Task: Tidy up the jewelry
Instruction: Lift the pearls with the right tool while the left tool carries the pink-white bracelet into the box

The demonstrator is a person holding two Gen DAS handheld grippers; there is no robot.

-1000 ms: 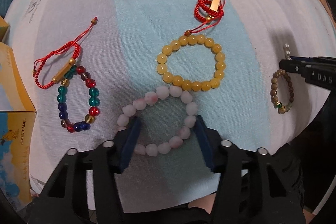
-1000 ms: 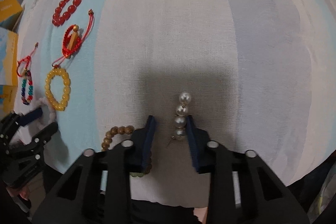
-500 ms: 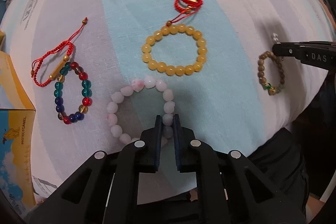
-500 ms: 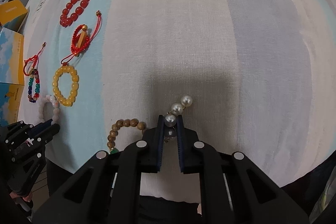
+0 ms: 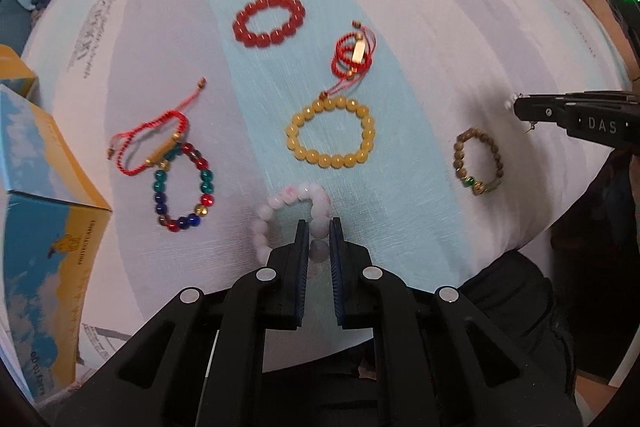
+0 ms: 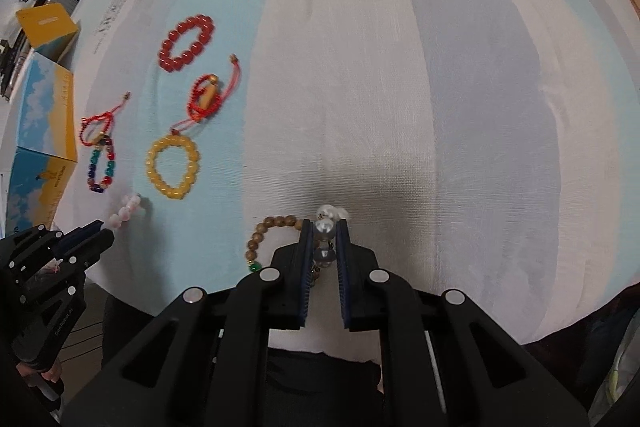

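Jewelry lies spread on a striped cloth. In the left wrist view, the left hand-held gripper (image 5: 319, 241) is closed on the pink bead bracelet (image 5: 294, 217), which hangs partly folded near the yellow bead bracelet (image 5: 331, 133); I think it must be carried slowly, so the loose loop does not catch its neighbours. In the right wrist view, the right hand-held gripper (image 6: 324, 243) is closed narrowly on a short pearl strand (image 6: 326, 227), just beside the brown wooden bead bracelet (image 6: 266, 237). The pearls are smooth, so the grip should be kept firm until they are over their place.
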